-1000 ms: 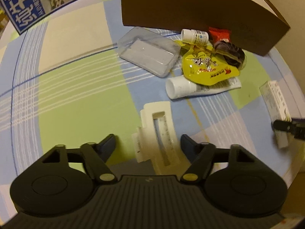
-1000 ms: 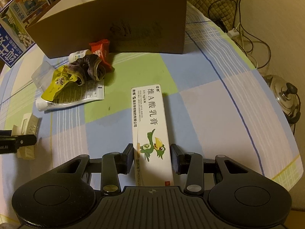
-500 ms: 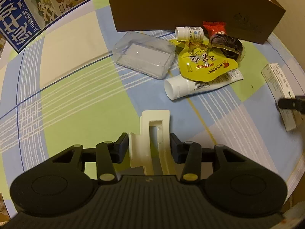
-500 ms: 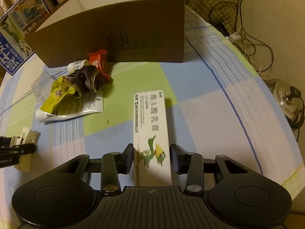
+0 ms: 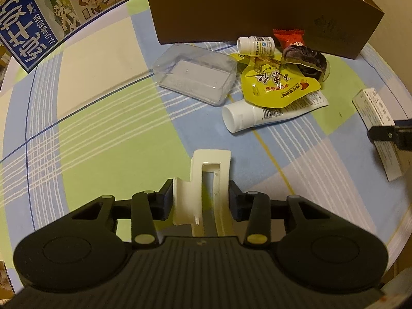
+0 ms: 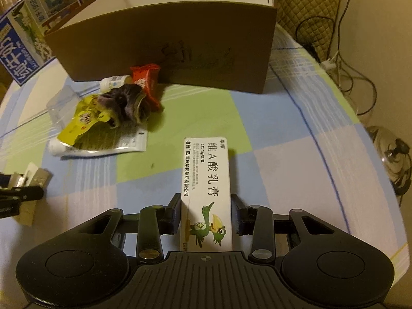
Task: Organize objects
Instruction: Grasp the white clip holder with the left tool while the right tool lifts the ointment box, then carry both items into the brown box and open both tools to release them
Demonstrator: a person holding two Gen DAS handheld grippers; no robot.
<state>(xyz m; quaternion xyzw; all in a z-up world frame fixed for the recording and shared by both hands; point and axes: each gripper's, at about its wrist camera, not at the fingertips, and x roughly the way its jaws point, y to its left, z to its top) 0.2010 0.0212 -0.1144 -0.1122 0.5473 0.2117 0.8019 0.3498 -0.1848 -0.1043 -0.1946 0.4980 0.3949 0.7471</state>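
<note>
Left hand-held gripper [image 5: 200, 203] clamps a cream plastic clip [image 5: 203, 180], right hand-held gripper [image 6: 204, 215] an ointment carton [image 6: 206, 180]; carry both level over the cardboard box [image 6: 164, 49] wall at 12 o'clock.

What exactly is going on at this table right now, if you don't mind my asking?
A person is tidying a table with two handheld grippers. The left gripper is shut on a cream plastic piece, and the right gripper is shut on a white ointment box. A clear plastic case, yellow pouch, white tube, small bottle and red packet lie on the checked tablecloth in front of a cardboard box.
</note>
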